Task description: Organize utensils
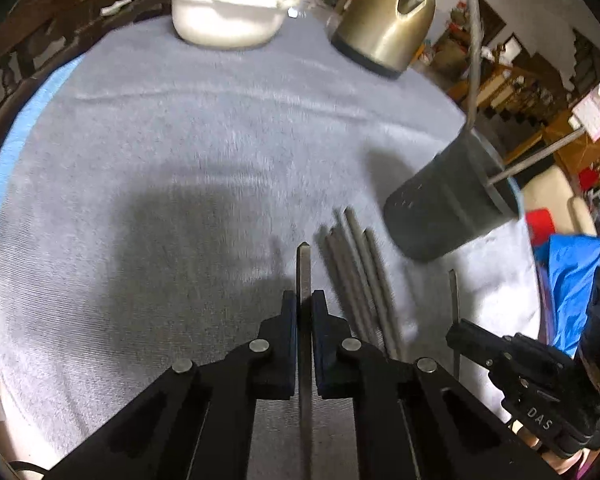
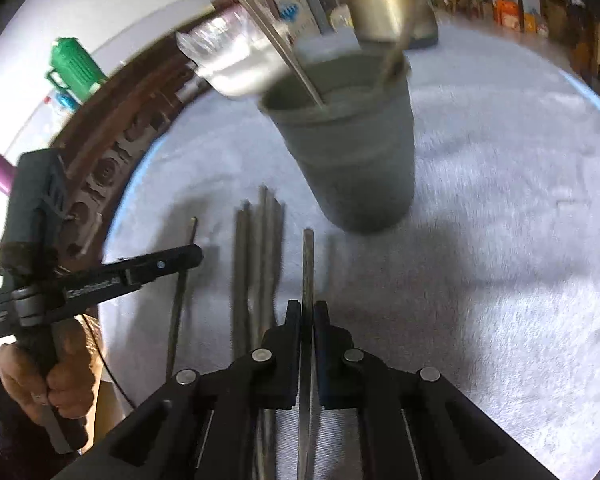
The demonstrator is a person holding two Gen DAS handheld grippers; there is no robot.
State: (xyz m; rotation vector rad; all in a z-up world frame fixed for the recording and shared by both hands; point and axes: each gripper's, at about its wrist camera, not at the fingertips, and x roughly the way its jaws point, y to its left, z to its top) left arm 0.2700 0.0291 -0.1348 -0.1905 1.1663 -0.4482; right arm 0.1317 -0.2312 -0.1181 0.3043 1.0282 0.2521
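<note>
The pale grey fuzzy cloth on the table looks soft and matt. The thin grey metal chopsticks have a dull brushed finish. The dark grey plastic cup is matt, the brass-coloured metal kettle smooth with satin shine, and the white bowl glossy.

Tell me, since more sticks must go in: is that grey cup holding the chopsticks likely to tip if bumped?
Probably somewhat. The grey cup is tall and narrows toward its base, and two chopsticks lean out well past its rim, so weight sits high. It stands on a soft towel, which may grip the base but gives an uneven footing. Lower sticks in gently.
</note>
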